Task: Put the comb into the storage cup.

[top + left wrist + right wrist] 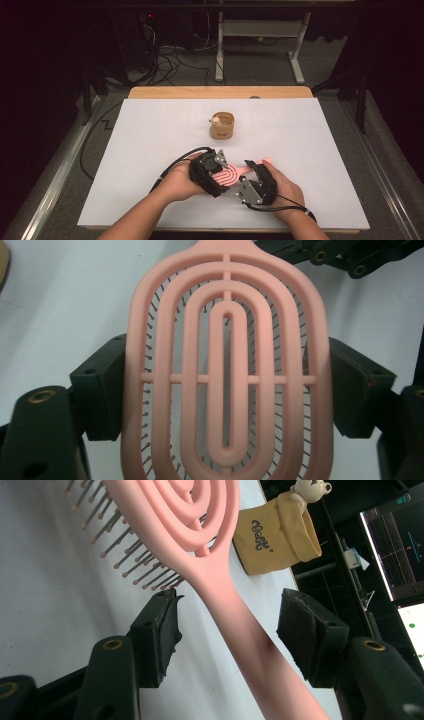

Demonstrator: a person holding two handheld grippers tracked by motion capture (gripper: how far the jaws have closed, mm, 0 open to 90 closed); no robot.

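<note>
A pink hairbrush (229, 176) with a vented oval head lies bristles down, just over the white board (150, 150). My left gripper (220, 172) is shut on the hairbrush: in the left gripper view its black pads press both long edges of the head (215, 377). My right gripper (256, 170) is open around the handle (225, 600), with a gap on each side between handle and pads (305, 625). The metal-tipped bristles (125, 555) point down at the board.
A tan fabric pouch (222, 126) with a small bear figure on its rim stands upright past the brush, toward the board's far middle; it is also in the right gripper view (277, 535). Cables trail from both grippers. The wooden table edge (220, 92) runs behind.
</note>
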